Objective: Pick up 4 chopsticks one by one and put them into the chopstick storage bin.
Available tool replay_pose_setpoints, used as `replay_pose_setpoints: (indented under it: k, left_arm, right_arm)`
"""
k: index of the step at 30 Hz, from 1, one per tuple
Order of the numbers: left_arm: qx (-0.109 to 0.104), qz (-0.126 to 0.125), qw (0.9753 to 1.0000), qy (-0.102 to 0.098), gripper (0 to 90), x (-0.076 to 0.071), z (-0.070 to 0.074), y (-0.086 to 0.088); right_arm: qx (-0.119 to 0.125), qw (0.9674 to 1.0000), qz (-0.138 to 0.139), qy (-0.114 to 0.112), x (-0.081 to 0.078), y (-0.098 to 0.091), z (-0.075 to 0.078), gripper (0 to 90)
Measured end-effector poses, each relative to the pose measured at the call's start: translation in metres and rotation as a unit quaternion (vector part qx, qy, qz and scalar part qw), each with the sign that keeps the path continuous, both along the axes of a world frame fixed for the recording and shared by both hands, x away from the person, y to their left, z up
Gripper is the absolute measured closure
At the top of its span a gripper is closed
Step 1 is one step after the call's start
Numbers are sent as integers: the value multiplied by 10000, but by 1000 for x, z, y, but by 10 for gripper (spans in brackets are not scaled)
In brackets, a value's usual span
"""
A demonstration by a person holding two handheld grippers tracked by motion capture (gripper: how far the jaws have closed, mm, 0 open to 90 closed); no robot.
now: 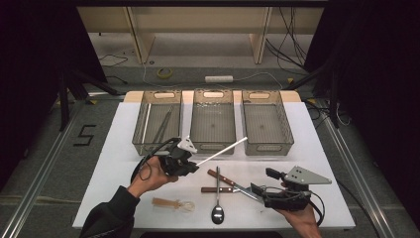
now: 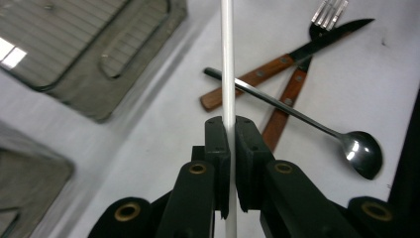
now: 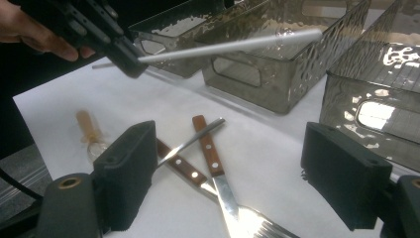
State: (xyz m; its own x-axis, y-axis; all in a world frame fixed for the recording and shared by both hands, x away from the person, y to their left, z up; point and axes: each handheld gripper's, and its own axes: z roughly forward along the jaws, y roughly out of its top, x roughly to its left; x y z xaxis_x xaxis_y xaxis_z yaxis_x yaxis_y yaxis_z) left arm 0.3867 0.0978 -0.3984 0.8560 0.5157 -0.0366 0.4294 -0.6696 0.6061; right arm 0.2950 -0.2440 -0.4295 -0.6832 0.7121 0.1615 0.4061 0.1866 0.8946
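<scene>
My left gripper [image 1: 194, 164] [image 2: 231, 135] is shut on a long white stick [image 1: 223, 151] [image 2: 228, 59], held above the table and slanting up towards the middle bin [image 1: 213, 147]. The right gripper view has that gripper [image 3: 124, 54] and stick [image 3: 228, 45] at the top left. My right gripper [image 1: 262, 182] [image 3: 237, 171] stands open, low at the front right, with nothing between its jaws. Just ahead of it lie a wooden-handled knife [image 1: 233, 182] [image 3: 213, 158] and fork [image 1: 216, 189] [image 3: 181, 167], crossed. A metal spoon [image 1: 217, 210] [image 2: 364, 153] rests over them.
Three clear bins stand in a row at the back of the white table [image 1: 119, 163]: the left bin [image 1: 154, 148] holds a white stick and grey utensils, and the right bin [image 1: 268, 148] looks bare. A translucent plastic spoon [image 1: 173, 203] [image 3: 89, 130] lies near the front edge.
</scene>
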Motion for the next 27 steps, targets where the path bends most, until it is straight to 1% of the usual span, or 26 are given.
replay_pose_setpoints:
  k: [3, 5, 6, 7, 11, 17, 19, 20, 27]
  left_arm:
    - [-84, 228, 9997, -92, 855, 5, 5, 10]
    - [-136, 336, 9992, -139, 855, 7, 9, 16]
    - [-182, 394, 9990, -144, 855, 8, 11, 18]
    - [-215, 460, 9985, -194, 855, 10, 13, 22]
    - [-290, 669, 9970, -260, 855, 15, 19, 35]
    - [-401, 1029, 9931, -387, 856, 27, 25, 53]
    - [-460, 1168, 9913, -406, 855, 32, 26, 58]
    - [-467, 1211, 9907, -405, 856, 34, 26, 61]
    - [-561, 1591, 9848, -406, 855, 48, 22, 79]
  right_arm:
    - [2, 10000, 1, -6, 0, 0, 0, 230]
    - [4, 10000, 4, -4, 0, 0, 0, 230]
    - [2, 10000, 4, 1, 0, 0, 0, 230]
    - [-3, 10000, 3, 0, 1, 0, -1, 230]
    - [11, 10000, -6, 9, 1, 0, -1, 230]
    - [7, 10000, -10, 37, 2, 0, -2, 230]
    - [4, 10000, -14, 44, 2, 0, -2, 230]
    - [6, 10000, -16, 50, 2, 0, -2, 230]
    - [25, 10000, -43, 69, 3, -1, -2, 230]
